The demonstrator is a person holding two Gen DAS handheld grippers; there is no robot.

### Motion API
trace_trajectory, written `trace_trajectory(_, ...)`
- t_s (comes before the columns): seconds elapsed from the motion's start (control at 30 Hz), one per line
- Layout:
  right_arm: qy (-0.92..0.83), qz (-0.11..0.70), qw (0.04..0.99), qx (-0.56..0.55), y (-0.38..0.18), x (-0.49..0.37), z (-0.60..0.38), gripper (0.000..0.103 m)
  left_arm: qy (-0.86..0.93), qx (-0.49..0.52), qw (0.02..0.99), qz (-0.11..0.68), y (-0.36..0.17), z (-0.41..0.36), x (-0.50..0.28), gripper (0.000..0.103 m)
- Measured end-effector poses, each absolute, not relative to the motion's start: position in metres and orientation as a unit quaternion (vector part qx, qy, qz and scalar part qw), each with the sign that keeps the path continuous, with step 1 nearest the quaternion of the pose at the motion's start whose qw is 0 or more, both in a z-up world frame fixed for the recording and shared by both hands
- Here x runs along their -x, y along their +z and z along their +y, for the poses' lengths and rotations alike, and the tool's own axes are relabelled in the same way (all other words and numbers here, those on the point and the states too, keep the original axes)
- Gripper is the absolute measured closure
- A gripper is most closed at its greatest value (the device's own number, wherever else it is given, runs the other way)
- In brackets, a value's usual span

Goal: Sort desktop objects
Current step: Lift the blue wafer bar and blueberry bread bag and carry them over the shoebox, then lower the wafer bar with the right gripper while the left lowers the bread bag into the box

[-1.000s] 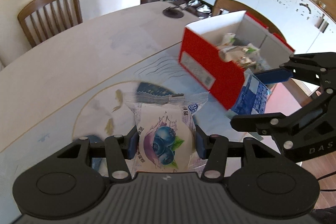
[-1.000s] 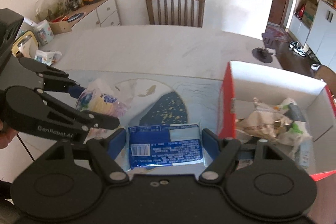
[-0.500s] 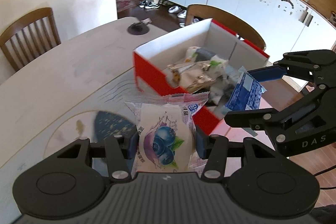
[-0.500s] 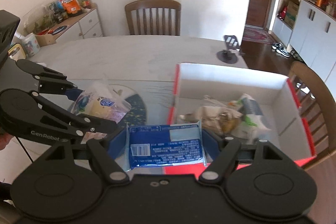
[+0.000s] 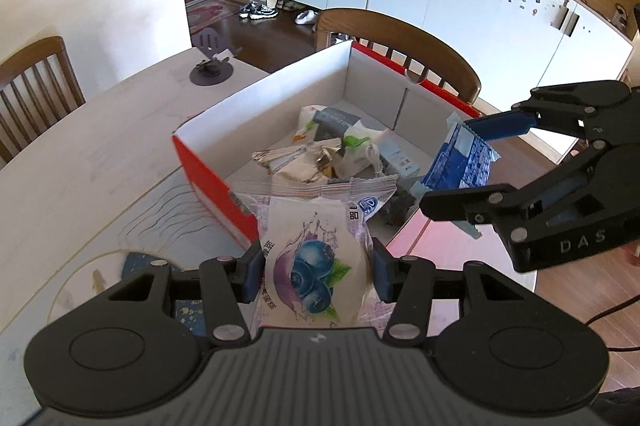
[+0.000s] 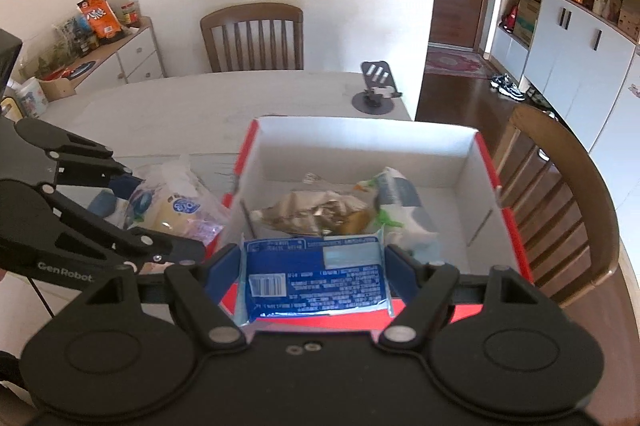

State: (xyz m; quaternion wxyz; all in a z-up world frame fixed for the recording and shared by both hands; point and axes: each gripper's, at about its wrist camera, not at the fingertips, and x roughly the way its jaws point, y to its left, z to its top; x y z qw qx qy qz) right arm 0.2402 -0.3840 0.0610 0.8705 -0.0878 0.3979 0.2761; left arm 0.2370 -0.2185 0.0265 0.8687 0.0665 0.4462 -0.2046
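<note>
Left claw [image 5: 316, 268] clenched on blueberry snack packet [image 5: 314, 266]; right claw [image 6: 314, 266] grasping blue packet [image 6: 314, 280]. Just beyond both, red-sided box [image 6: 486, 162] of wrappers.

Left claw [image 5: 316, 268] clamps blueberry snack pack [image 5: 316, 266] over near corner of red box [image 5: 216, 182]; right claw [image 5: 476, 162] grips blue packet [image 5: 460, 166] above box, near tabletop [image 5: 100, 146] edge.

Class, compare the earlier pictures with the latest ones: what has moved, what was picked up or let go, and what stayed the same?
Both grippers have carried their packets from over the patterned mat toward the red box, which now fills both views. Nothing was picked up or released: the left gripper still clamps the blueberry packet, the right gripper the blue packet. The wrappers in the box lie unchanged.
</note>
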Motion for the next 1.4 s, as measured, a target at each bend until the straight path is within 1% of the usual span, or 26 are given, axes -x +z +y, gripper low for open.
trace_trajectory(0.47, 0.258, 0.41, 0.87, 0.085, 0.051, -0.291, -0.416, 0.026, -0.198, -0.078, 0.866, 0.452, 0.026, -0.248, -0.266, 0.052)
trace_trajectory(1.4, 0.265, 0.449, 0.846, 0.106, -0.003, -0.338, -0.412, 0.026, -0.163, -0.081, 0.856, 0.484, -0.004, -0.262, -0.345, 0.052)
